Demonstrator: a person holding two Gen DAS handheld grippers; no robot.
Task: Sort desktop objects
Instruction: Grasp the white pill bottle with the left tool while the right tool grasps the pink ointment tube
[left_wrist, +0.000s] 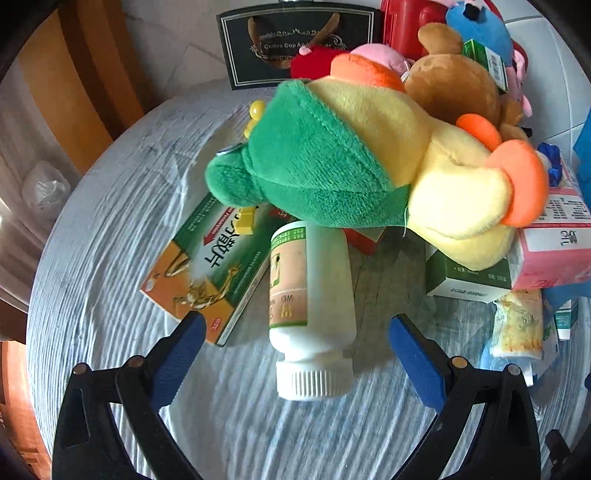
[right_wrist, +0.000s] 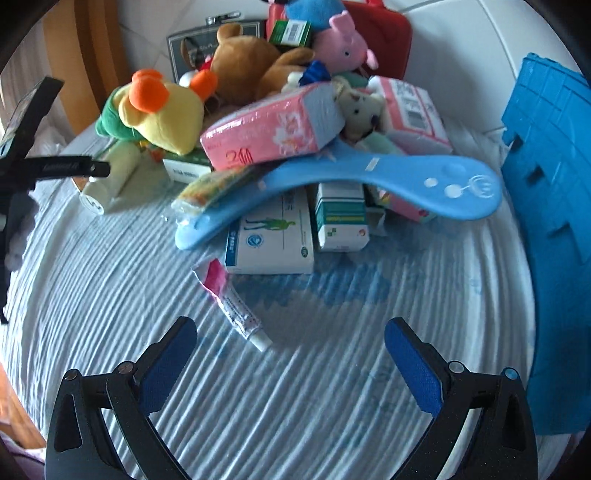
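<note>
Bottle (left_wrist: 312, 314) is lying loose between the spread left hand-held gripper (left_wrist: 297, 345), probably lining up a grab, right hand-held gripper (right_wrist: 290, 350) gaping too.

The yellow duck plush (left_wrist: 369, 155) covers the far end of the white pill bottle (left_wrist: 312, 306) and much of the green-and-white box (left_wrist: 467, 277) at 4 o'clock. At 12 o'clock the black gift box (left_wrist: 295, 40) is cut by the frame's top edge, its gold lettering partly behind a red plush (left_wrist: 310, 62). From the right wrist, the blue curved plastic piece (right_wrist: 351, 177) hides the tops of two medicine boxes (right_wrist: 273, 236); their small print is unreadable.
</note>
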